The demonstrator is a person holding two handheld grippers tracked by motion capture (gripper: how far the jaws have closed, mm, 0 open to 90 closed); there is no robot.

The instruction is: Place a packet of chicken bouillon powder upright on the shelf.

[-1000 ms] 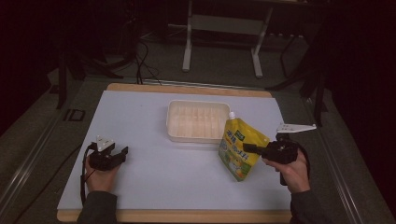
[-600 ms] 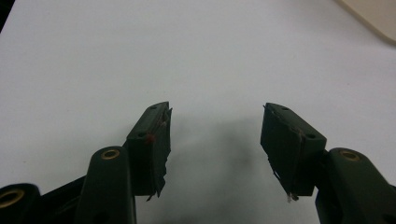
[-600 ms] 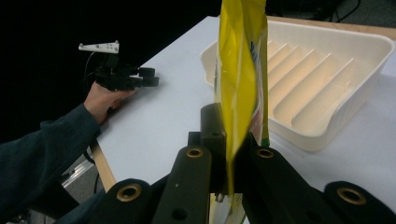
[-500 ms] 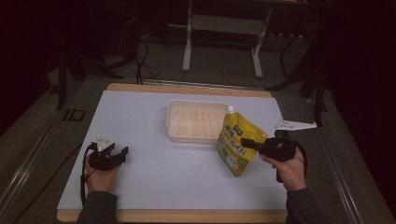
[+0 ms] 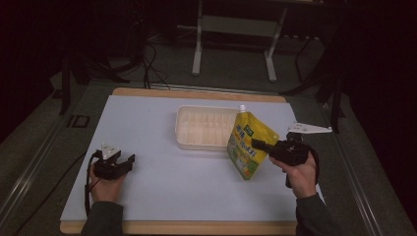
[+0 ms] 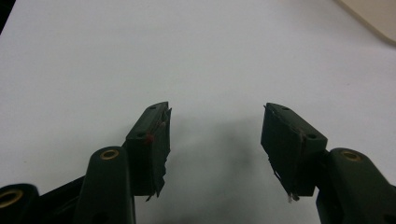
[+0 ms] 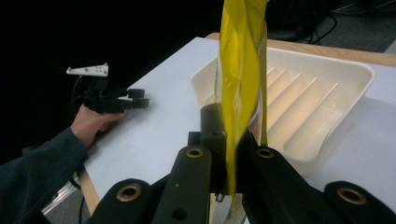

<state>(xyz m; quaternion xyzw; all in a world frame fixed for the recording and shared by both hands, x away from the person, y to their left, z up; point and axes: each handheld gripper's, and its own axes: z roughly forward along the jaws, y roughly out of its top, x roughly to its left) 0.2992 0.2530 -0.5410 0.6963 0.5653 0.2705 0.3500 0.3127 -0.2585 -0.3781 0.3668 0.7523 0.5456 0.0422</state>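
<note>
Spouted yellow pouch: high view, now lifted more upright beside the ribbed white tray, clamped by the right gripper (pouring likely next). Left gripper view: left gripper spread, empty. Right gripper view: jaws pinch the pouch's edge.

Counter: matt pale sheet, smooth, over wood board showing at edges. Tray: cream plastic, ribbed floor, slight sheen. Pouch: glossy yellow film, creased, white plastic cap on top. Right tool: matt black plastic, brass-coloured rivets, white plastic plate on top. Left tool: matt black pads, frayed tape at edges. Sleeve: dark knit cloth.
</note>
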